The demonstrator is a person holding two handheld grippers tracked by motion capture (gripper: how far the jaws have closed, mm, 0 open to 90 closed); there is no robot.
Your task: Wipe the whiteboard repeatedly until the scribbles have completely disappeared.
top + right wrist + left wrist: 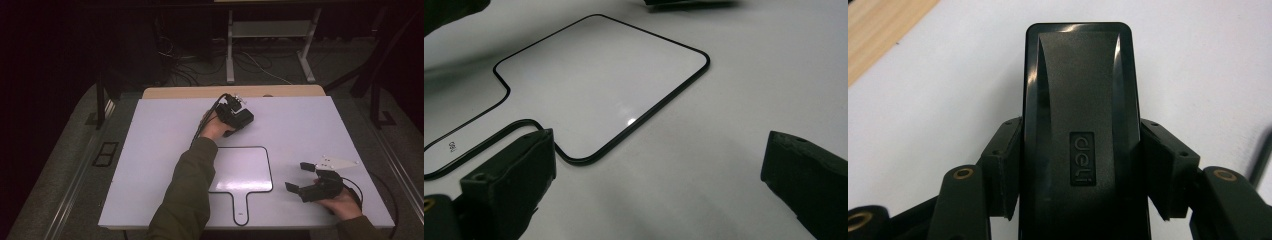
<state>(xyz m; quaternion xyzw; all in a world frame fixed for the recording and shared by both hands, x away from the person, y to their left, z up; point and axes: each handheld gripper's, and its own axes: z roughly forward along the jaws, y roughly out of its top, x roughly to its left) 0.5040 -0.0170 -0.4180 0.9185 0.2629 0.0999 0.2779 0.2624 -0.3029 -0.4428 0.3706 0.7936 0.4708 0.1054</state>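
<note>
1. Left gripper point(1075, 170): jaws clamped on the flanks of a glossy black plastic rectangular block with rounded corners and a "deli" logo embossed on top point(1080, 115). Looks like a whiteboard eraser, though I can't confirm that. Pads sit flush on both long sides, roughly mid-length; the far end sticks out past the jaws.
2. In the high view the left gripper point(239, 116) and the block point(242, 119) sit over the far-centre part of the white tabletop point(165, 130), near its far edge. The block is low over the surface; I cannot tell whether it touches or floats just above.
3. Right gripper point(659, 185): jaws spread wide, nothing between them. In the high view it point(300, 177) is parked near the right front corner, aimed left toward the board, well apart from the block.
4. White paddle-shaped whiteboard with thin black rim and short handle point(242, 170): flat on the table, front-centre, handle toward the person. The surface looks clean in the right gripper view point(599, 75), with only a glare spot on it.
5. Step in hand, my read: the block is secured and in carry or placement. Either it goes down at the far side of the table or it comes to the board.
6. Next move calls for:
   - keeping the block level while lowering, so its base lands flat
   - releasing only once the base is clearly seated
   - clearing the left sleeve point(190, 190) off the board area, since the forearm crosses its left edge
   - the right gripper pinning the board handle if wiping is the plan
7. Background: wooden strip point(878, 30) behind the tabletop, then dark floor with cables.
</note>
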